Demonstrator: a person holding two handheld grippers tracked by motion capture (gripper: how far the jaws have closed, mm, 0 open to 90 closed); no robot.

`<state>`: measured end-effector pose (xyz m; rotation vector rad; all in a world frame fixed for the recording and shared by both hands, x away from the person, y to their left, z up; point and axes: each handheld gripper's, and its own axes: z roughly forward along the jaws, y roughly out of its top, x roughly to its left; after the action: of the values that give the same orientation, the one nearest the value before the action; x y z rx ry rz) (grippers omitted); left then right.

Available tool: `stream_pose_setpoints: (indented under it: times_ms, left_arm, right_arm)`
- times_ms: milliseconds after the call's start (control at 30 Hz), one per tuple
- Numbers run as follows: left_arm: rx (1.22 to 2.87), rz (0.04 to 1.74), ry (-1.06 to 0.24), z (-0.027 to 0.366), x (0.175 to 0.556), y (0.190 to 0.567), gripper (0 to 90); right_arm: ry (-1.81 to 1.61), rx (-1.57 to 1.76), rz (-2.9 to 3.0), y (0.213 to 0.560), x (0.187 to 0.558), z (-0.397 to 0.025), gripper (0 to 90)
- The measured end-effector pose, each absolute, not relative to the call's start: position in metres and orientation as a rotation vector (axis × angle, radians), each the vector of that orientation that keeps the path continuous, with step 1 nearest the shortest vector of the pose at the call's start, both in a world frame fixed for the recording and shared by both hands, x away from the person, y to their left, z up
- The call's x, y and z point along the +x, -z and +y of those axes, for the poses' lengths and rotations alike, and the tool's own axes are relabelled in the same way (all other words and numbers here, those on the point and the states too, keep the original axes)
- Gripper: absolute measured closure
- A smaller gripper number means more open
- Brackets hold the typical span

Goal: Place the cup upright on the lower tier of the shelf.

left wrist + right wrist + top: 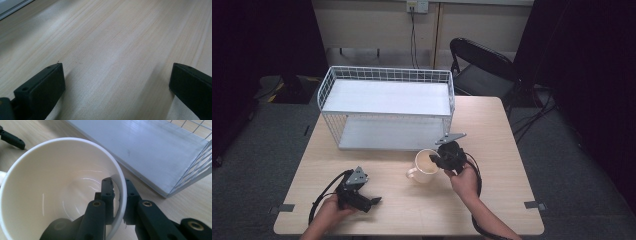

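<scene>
From the high view, a cream mug (425,166) stands on the wooden table (492,195) just in front of the white wire shelf (387,107); the right gripper (446,161) meets its rim, while the left gripper (362,196) rests near the table's front edge, well apart.

In the left gripper view, the jaws stand wide apart over bare wood.

In the right gripper view, the jaws pinch the mug's wall, one inside, one outside
</scene>
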<state>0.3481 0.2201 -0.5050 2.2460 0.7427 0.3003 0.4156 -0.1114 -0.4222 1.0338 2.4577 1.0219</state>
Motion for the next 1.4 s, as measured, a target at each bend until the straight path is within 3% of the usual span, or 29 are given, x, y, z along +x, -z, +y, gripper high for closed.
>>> stream_pose_setpoints:
  times_ms: [1400]
  left_arm:
    - [2.245, 0.742, -0.3, 0.22, 0.348, 0.505, 0.0]
  right_arm:
    - [-1.018, 1.1, 2.288, 0.42, 0.441, -0.083, 82.6]
